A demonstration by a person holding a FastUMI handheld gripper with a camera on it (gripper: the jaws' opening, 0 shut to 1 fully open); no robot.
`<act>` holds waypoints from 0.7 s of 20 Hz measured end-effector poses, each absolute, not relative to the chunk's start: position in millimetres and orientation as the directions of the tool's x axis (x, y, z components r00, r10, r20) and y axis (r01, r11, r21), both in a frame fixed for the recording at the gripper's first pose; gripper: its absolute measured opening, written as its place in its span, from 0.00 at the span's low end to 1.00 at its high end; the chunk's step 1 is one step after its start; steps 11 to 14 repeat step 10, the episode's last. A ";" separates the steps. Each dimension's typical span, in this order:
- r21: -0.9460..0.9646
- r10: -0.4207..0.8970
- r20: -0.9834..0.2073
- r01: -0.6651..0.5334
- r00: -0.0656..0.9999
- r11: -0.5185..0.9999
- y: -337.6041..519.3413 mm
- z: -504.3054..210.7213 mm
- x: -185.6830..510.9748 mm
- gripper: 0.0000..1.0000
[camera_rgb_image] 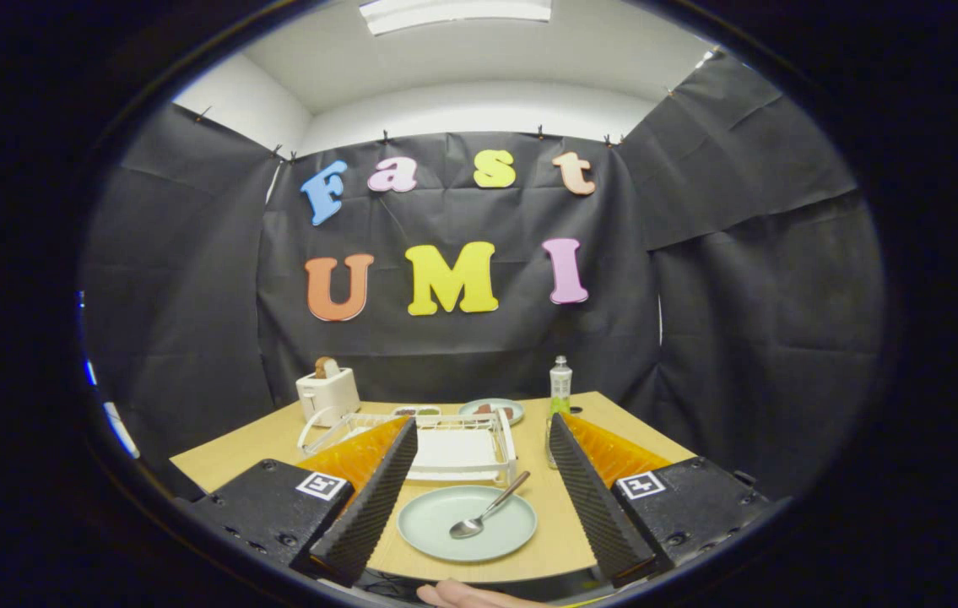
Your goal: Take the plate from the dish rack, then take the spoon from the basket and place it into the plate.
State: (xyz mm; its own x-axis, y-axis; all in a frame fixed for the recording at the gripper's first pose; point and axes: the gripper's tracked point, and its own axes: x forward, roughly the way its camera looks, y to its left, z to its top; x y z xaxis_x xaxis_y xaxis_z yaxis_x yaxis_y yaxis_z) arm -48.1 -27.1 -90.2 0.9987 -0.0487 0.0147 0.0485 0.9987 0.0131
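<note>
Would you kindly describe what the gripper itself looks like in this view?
The gripper has two long wedge-shaped fingers faced with black ribbed pads, their outer sides orange. Each finger sits on a black block fastened with screws and carrying a square black-and-white marker. The fingers stand open.

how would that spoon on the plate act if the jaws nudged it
The spoon looks like polished metal, so probably stiff and slippery on the smooth plate. Its handle overhangs the rim, so a push might pivot or tip it. The gripper is open, apart from it.
</note>
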 end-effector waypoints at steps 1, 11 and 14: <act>0.011 -0.047 0.019 0.047 0.999 0.999 -26.8 -88.8 -48.8 1.00; 0.008 -0.043 0.035 0.042 0.998 0.999 -23.6 -88.8 -54.8 1.00; 0.008 -0.043 0.035 0.042 0.998 0.999 -23.6 -88.8 -54.8 1.00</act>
